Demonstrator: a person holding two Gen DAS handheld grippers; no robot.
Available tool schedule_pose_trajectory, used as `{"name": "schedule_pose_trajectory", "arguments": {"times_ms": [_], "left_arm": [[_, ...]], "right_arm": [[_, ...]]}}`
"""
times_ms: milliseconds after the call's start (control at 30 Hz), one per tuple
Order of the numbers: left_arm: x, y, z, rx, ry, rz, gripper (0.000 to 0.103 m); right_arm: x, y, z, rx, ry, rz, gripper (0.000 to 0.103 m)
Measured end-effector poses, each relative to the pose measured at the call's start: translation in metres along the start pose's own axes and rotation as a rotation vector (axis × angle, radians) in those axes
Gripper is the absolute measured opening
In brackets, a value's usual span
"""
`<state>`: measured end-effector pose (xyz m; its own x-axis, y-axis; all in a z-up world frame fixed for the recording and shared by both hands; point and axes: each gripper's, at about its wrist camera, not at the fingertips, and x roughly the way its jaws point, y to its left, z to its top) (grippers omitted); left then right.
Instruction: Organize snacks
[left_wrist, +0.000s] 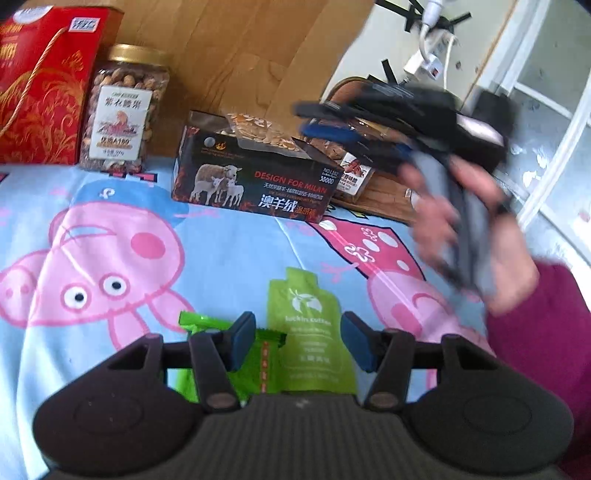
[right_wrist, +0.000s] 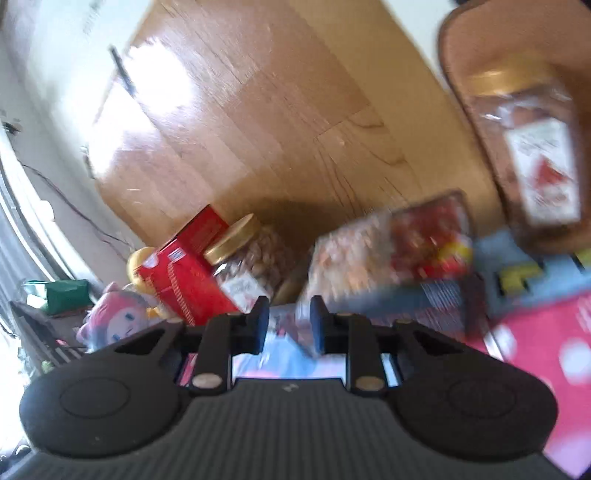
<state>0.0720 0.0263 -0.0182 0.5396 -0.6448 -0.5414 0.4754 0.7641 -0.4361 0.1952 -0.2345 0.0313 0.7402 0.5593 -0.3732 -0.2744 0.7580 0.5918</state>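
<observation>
Your right gripper (left_wrist: 334, 122) is motion-smeared in the left wrist view, its jaw state unreadable there. Red gift box (left_wrist: 44, 85): cut off by the left edge. Second nut jar (right_wrist: 528, 162): blurred, label illegible. Green wrapper (left_wrist: 221, 354): partly hidden behind your left gripper (left_wrist: 298, 341).

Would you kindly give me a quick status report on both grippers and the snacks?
Left gripper open, low over the green pouch. Right gripper open, empty, near the black box. Nothing held; view blurred.
</observation>
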Motion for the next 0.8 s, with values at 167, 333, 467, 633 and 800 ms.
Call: {"name": "schedule_pose_trajectory", "arguments": {"times_ms": [167,333,467,633,800], "left_arm": [[-0.009,0.001,-0.004,-0.015,-0.006,0.004,0.052],[-0.020,0.007,-0.006,-0.029,-0.019,-0.013,0.052],[-0.014,0.008,0.001,-0.040,-0.017,-0.036,0.052],[0.007,0.001,0.010,-0.012,0.009,-0.041,0.052],[0.035,-0.007,0.017,0.018,0.078,-0.040,0.052]], "right_arm": [[0.074,-0.017,0.027,0.030,0.189,-0.225,0.023],[0.035,-0.017,0.011,-0.013,0.081,-0.189,0.024],[-0.032,-0.017,-0.020,0.067,0.010,-0.075,0.034],[-0.080,-0.040,-0.083,0.202,0.095,-0.058,0.038],[-0.110,-0.052,-0.134,0.321,0.140,-0.050,0.038]]}}
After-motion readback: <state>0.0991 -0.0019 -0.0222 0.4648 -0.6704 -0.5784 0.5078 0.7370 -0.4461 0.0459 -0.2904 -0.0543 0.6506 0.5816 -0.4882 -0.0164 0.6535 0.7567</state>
